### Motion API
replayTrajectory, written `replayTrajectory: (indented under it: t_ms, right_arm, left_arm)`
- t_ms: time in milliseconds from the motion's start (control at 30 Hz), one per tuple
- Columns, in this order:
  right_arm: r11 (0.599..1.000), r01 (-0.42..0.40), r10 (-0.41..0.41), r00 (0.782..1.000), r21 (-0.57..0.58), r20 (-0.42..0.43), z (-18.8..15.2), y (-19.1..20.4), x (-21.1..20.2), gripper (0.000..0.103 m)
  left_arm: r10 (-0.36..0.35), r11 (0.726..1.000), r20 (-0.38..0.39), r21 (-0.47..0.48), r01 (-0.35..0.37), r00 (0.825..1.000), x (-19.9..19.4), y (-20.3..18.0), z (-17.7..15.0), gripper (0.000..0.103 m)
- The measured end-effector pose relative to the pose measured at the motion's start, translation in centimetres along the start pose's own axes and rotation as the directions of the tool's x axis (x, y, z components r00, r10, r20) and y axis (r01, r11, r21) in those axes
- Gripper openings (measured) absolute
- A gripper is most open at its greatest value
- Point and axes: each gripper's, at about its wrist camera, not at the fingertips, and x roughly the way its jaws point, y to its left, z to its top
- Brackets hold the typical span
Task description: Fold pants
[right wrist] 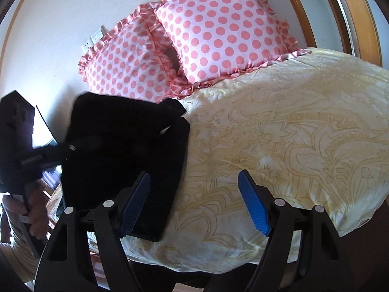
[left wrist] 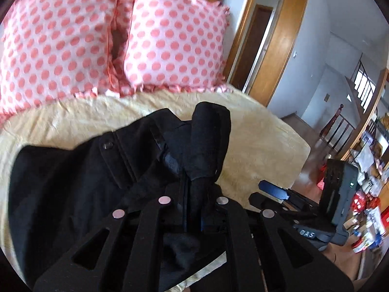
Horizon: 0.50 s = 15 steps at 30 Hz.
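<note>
Black pants (left wrist: 73, 182) lie on the cream bedspread (left wrist: 255, 146). My left gripper (left wrist: 194, 194) is shut on a bunched fold of the pants, which sticks up between its fingers. In the right wrist view the pants (right wrist: 121, 150) lie folded in a dark block at the bed's left side. My right gripper (right wrist: 194, 202) is open and empty, its blue pads (right wrist: 254, 204) spread wide just above the bed's near edge, with the left pad over the pants' near corner. The left gripper's body shows at the far left of that view (right wrist: 29, 155).
Two pink polka-dot pillows (right wrist: 218, 31) lean against the wall at the head of the bed. A patterned cream bedspread (right wrist: 291, 133) covers the bed. A wooden door frame (left wrist: 274, 48) and a cluttered room (left wrist: 364, 194) lie to the right.
</note>
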Motion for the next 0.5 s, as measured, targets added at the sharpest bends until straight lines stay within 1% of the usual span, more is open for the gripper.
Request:
replayTrajectory:
  t_ms: [33,100,200,300,367,400,467,500]
  right_arm:
    - [1.000,0.001,-0.001,1.000,-0.001,0.003,0.1,0.0,0.1,0.077]
    - [1.000,0.005,-0.005,1.000,-0.005,0.007,0.1,0.1,0.0,0.077]
    - [0.999,0.029,-0.028,1.000,-0.024,0.013,0.3,0.3,0.1,0.077]
    - [0.999,0.042,-0.041,0.999,-0.034,0.030,0.9,0.7,-0.3,0.077]
    - [0.996,0.063,-0.060,0.997,-0.058,0.047,1.4,1.1,-0.7,0.077]
    - [0.995,0.072,-0.069,0.996,-0.068,0.056,1.7,1.3,-0.9,0.077]
    - [0.991,0.093,-0.085,0.992,-0.094,0.089,2.3,1.8,-1.6,0.077]
    - [0.990,0.098,-0.087,0.991,-0.104,0.102,2.6,2.1,-1.8,0.077]
  left_arm:
    - [0.013,0.999,0.006,0.031,-0.013,1.000,-0.2,-0.5,-0.3,0.006]
    - [0.025,0.997,-0.022,0.078,-0.024,0.999,0.0,-1.5,-1.5,0.006]
    - [0.029,0.995,-0.070,0.096,-0.022,0.997,1.4,-2.1,-3.3,0.007]
    - [0.037,0.994,-0.086,0.106,-0.028,0.996,2.2,-2.4,-4.5,0.010]
    - [0.034,0.992,-0.088,0.128,-0.022,0.996,2.2,-2.9,-5.0,0.023]
    - [0.026,0.990,-0.092,0.138,-0.013,0.995,2.0,-3.1,-5.1,0.028]
    - [-0.045,0.989,-0.098,0.139,0.058,0.994,0.5,-3.1,-5.4,0.046]
    - [-0.075,0.988,-0.091,0.131,0.086,0.993,-0.5,-2.9,-5.5,0.050]
